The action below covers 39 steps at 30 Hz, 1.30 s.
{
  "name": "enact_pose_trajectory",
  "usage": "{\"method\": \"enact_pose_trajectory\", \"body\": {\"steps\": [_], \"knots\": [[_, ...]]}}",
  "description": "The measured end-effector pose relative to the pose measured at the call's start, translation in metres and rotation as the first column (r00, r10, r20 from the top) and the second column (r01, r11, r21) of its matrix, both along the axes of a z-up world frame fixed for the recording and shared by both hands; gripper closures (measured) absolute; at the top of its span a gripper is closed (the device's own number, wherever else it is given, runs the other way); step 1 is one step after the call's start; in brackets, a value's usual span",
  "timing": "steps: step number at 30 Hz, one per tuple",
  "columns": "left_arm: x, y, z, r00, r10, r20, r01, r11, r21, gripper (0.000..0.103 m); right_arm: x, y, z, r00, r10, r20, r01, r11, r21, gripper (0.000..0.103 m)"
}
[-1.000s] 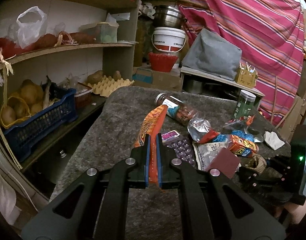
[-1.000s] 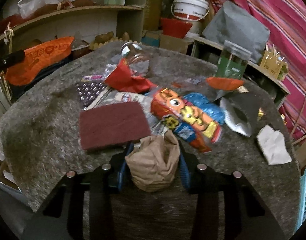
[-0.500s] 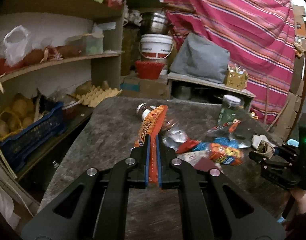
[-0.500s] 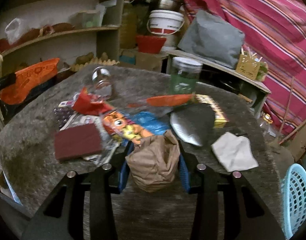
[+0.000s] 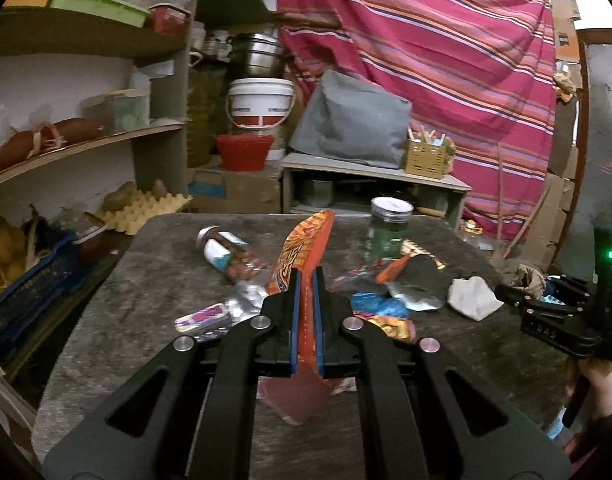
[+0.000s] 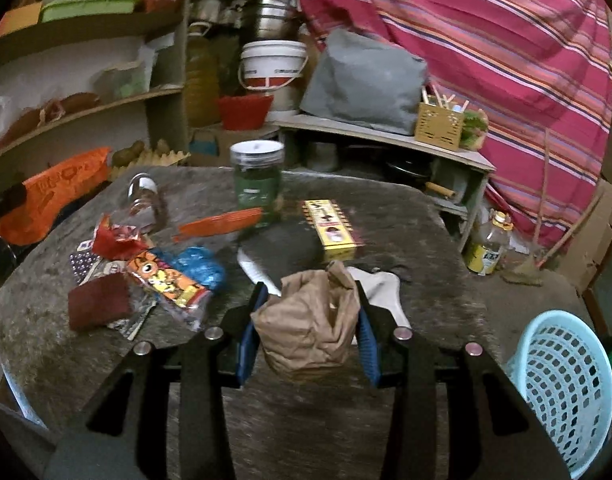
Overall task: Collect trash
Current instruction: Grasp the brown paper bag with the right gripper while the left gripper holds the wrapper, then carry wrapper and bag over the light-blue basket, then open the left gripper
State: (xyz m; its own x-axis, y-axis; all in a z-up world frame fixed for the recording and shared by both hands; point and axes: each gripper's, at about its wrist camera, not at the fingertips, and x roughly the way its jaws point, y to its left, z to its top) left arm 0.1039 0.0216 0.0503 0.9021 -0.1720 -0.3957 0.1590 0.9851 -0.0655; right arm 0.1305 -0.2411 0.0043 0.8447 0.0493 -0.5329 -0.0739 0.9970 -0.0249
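Left wrist: left claw [image 5: 305,316] pinches orange snack wrapper [image 5: 304,248] upright, clear of worktop [image 5: 146,280] | right wrist: right claw [image 6: 306,328] clamped on crumpled paper bag [image 6: 308,320] | likely both bound for blue basket [image 6: 566,380] beside worktop | litter remains.

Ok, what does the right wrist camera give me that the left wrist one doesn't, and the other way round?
Right wrist only: the light blue basket on the floor beside the table, the yellow box lying flat, and the right gripper close up, shut on the crumpled brown paper bag.
Left wrist only: the blue crate on the lower shelf and the left gripper close up, shut on the orange snack wrapper.
Both: the upright green jar, the tipped-over glass jar, the maroon scouring pad and the white tissue.
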Motion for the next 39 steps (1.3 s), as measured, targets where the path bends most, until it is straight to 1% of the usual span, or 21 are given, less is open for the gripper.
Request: {"method": "enact_pose_trajectory", "body": {"steps": [5,10,13,16,18,22,27,28,31,36,38,39], "knots": [[0.006,-0.037,-0.001,0.999,-0.052,-0.007,0.053,0.999,0.003,0.099,-0.005,-0.025,0.0,0.999,-0.037,-0.002,0.037,0.999,0.011,0.061],[0.01,-0.079,-0.004,0.993,-0.121,-0.012,0.121,0.993,0.009,0.099,-0.013,-0.063,0.003,0.995,-0.097,0.008,0.097,0.995,0.016,0.061],[0.011,-0.11,-0.005,0.985,-0.174,-0.019,0.174,0.985,0.01,0.099,-0.02,-0.095,0.004,0.987,-0.159,0.009,0.159,0.987,0.016,0.061],[0.009,-0.146,-0.005,0.973,-0.231,-0.018,0.231,0.973,0.025,0.099,-0.029,-0.133,0.002,0.972,-0.237,0.008,0.237,0.971,0.019,0.061],[0.006,-0.176,-0.004,0.958,-0.285,-0.017,0.286,0.958,0.031,0.099,-0.036,-0.161,0.0,0.956,-0.294,0.003,0.294,0.956,0.02,0.061],[-0.004,-0.223,-0.01,0.932,-0.363,-0.021,0.364,0.93,0.056,0.099,-0.051,-0.208,-0.008,0.925,-0.38,-0.011,0.381,0.924,0.024,0.061],[-0.01,-0.286,-0.029,0.884,-0.461,-0.074,0.464,0.885,0.043,0.099,-0.069,-0.251,-0.019,0.895,-0.445,-0.034,0.446,0.894,0.041,0.061],[-0.011,-0.295,-0.032,0.877,-0.473,-0.083,0.478,0.878,0.042,0.099,-0.073,-0.257,-0.021,0.89,-0.455,-0.037,0.457,0.888,0.047,0.061],[-0.021,-0.335,-0.044,0.834,-0.539,-0.119,0.546,0.838,0.026,0.099,-0.083,-0.278,-0.024,0.873,-0.486,-0.045,0.488,0.87,0.07,0.061],[-0.035,-0.382,-0.049,0.78,-0.612,-0.13,0.621,0.782,0.045,0.099,-0.094,-0.305,-0.032,0.848,-0.527,-0.063,0.531,0.842,0.093,0.061],[-0.033,-0.398,-0.053,0.768,-0.622,-0.152,0.635,0.771,0.053,0.099,-0.097,-0.311,-0.034,0.84,-0.538,-0.068,0.542,0.835,0.097,0.061],[-0.03,-0.404,-0.056,0.756,-0.63,-0.175,0.646,0.762,0.05,0.099,-0.1,-0.315,-0.036,0.836,-0.543,-0.072,0.548,0.83,0.104,0.061]]}}
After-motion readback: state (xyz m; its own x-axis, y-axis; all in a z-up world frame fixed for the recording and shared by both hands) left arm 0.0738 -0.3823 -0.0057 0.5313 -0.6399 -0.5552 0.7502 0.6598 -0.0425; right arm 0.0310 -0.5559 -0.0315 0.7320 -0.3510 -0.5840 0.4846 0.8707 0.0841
